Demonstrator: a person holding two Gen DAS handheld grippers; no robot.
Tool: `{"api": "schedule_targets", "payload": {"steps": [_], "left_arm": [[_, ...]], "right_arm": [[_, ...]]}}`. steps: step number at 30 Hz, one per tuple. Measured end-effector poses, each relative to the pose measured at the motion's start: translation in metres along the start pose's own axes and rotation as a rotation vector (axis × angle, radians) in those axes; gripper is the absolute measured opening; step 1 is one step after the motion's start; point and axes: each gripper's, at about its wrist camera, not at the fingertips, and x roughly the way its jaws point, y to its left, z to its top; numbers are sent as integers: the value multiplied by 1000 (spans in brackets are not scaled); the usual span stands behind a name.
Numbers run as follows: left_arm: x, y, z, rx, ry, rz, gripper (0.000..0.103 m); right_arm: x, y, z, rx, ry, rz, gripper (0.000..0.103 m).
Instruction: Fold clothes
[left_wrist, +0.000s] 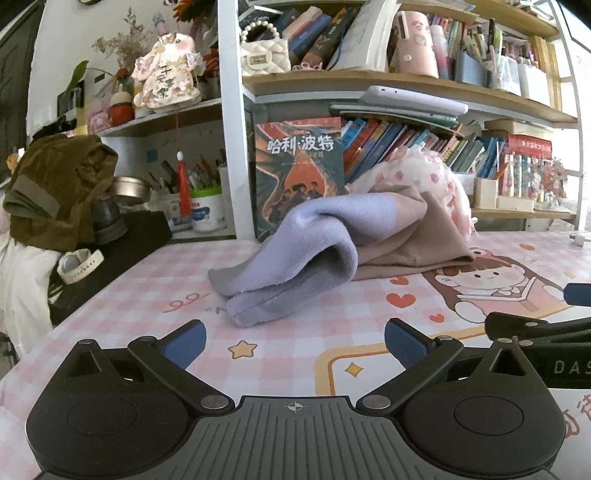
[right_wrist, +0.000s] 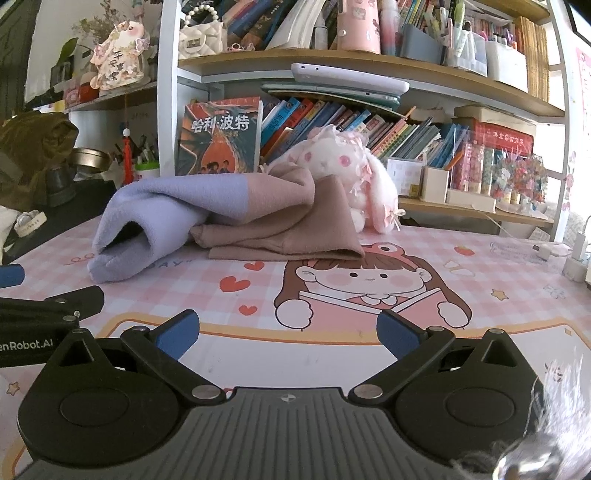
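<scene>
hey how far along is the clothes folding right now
Nothing looks folded yet. The lavender and tan garment lies in a rumpled heap on the pink desk mat. Both claws, left and right, are open, empty and short of it. All the folding remains.

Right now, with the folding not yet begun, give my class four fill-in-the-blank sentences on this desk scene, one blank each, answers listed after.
1. The crumpled garment is lilac at one end and ____ at the other.
2. Both the left gripper and the right gripper hold ____.
3. The jaws of each gripper stand ____.
4. Behind the garment sits a pink-and-white plush ____.

Answers: brown; nothing; open; toy
</scene>
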Motion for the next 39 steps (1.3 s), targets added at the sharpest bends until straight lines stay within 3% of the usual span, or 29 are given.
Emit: {"api": "schedule_targets", "payload": {"steps": [19, 28, 31, 33, 35, 39], "left_arm": [[0, 1, 0, -8, -4, 24, 103], [4, 0, 0, -2, 23, 28, 103], [7, 1, 0, -3, 40, -12, 103], [10, 3, -1, -5, 60, -65, 99], [14, 5, -1, -22, 74, -104, 87], [26, 12, 7, -101, 73, -159, 75]], "right_arm": [[-9, -4, -2, 26, -59, -39, 103], [5, -5, 0, 31, 29, -32, 103], [7, -8, -1, 50, 43, -23, 103], [8, -9, -2, 58, 51, -9, 103], [10, -11, -2, 66, 60, 12, 103], [12, -22, -2, 142, 68, 62, 101]]}}
